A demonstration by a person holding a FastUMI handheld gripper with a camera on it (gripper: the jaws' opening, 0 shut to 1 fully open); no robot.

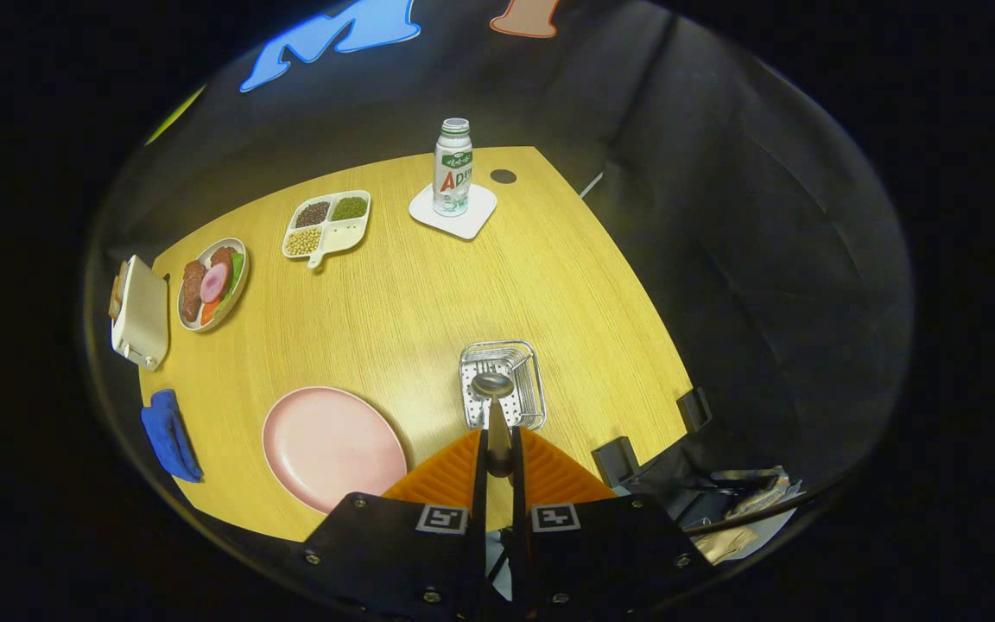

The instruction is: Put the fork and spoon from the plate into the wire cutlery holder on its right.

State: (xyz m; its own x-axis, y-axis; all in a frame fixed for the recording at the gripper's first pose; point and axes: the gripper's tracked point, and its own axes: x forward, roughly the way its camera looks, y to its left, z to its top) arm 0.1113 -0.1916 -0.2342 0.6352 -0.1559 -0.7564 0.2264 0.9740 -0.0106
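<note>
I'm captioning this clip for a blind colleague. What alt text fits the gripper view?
The tool is shut on a spoon, holding its bowl over the wire cutlery holder on a wooden table. To the left of the holder lies a pink plate with no cutlery on it; farther off stand a bottle and food trays.

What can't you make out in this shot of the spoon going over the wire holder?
- Spoon: the gripper is shut on its handle, and the fingers hide the handle's lower part.
- Wire cutlery holder: the spoon bowl covers part of its inside, so whether the fork is in there cannot be told.
- Spoon's height above the holder: cannot be judged from the gripper view.
- Pink plate: its near rim is hidden behind the gripper body.
</note>
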